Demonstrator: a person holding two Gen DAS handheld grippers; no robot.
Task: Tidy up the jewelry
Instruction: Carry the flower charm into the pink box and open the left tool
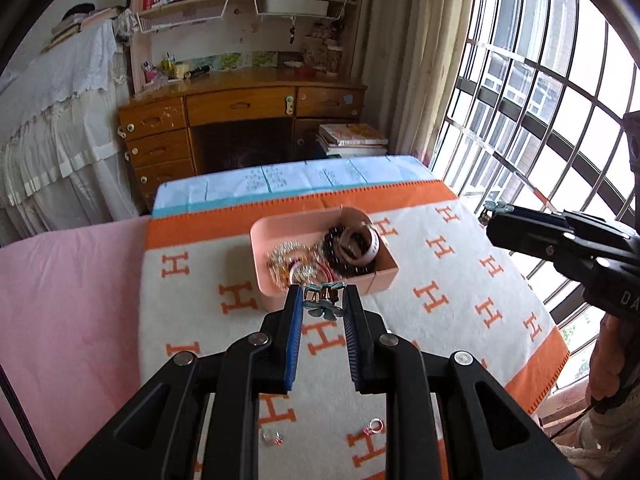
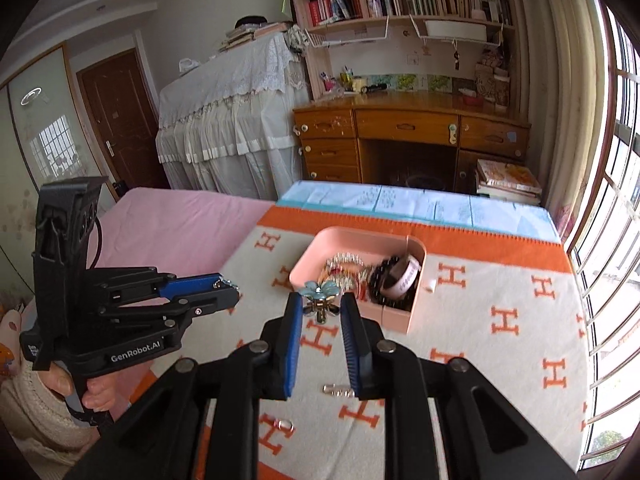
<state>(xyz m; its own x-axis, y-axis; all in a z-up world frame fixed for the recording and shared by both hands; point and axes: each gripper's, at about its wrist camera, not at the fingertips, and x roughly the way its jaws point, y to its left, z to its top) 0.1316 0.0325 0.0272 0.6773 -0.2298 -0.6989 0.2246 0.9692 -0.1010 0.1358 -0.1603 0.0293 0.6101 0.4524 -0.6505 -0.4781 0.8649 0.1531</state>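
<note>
Pinching flower clips, left tool [image 1: 322, 294], right tool [image 2: 320, 300], near pink tray [image 1: 276, 292]

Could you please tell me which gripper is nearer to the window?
Right. The right gripper is on the window side of the pink box; the left gripper is on the box's other side, toward the pink sheet. Each holds a flower clip.

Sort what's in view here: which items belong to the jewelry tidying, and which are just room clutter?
Part of the job:
left gripper holding a blue flower clip
right gripper holding a second flower clip
pink tray with bracelets
loose rings on the H-patterned blanket

Just lying about:
wooden desk
bookshelf
stacked books
</note>
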